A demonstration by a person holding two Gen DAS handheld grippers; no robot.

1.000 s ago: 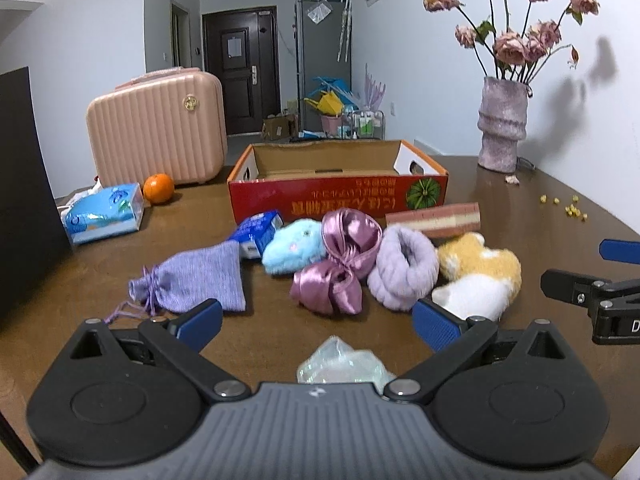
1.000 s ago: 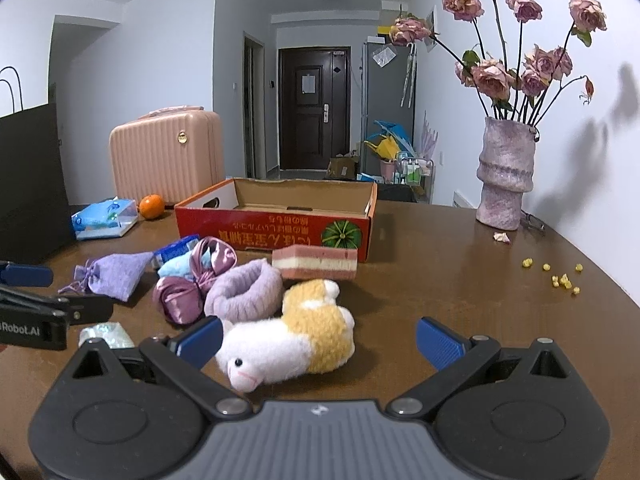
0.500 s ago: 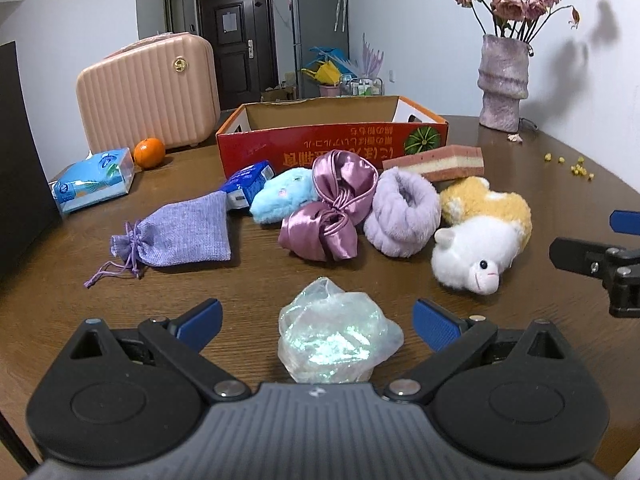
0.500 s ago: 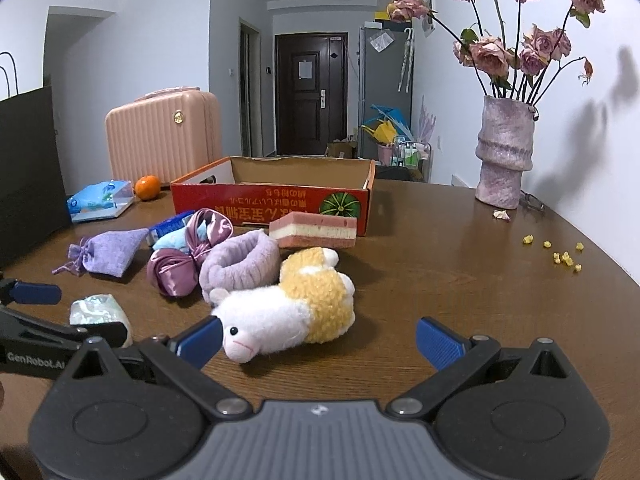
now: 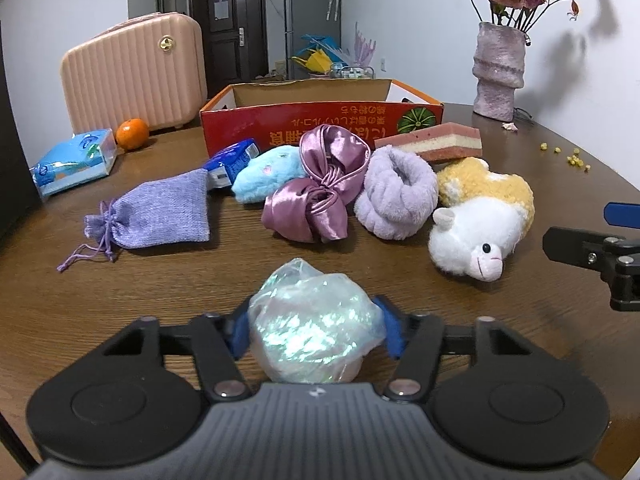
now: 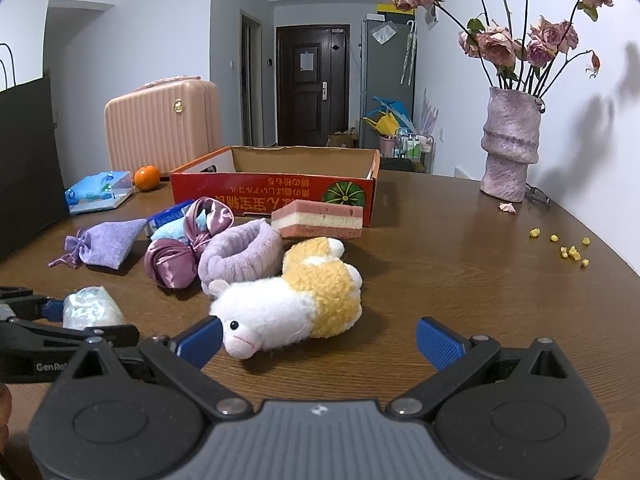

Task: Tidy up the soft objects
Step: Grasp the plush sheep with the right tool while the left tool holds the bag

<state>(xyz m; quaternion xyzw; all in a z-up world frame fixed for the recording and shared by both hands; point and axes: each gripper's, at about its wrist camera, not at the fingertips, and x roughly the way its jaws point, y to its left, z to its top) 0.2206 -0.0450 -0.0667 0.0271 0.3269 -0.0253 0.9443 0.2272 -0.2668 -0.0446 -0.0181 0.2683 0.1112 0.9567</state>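
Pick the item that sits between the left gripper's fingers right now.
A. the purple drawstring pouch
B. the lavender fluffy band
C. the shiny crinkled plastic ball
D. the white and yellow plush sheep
C: in the left wrist view the left gripper has its blue pads pressed against both sides of the shiny crinkled plastic ball, after its jaws just closed.

Two hand-held grippers share one build. The left gripper has a dark grey ribbed body with a small pale logo at its front edge, flanked by two round black discs. Black angled link arms with triangular cut-outs and silver pivot screws carry blue ridged finger pads. The right gripper looks the same, with blue ridged pads. White lettering beginning "GenRo" marks the left gripper's side.
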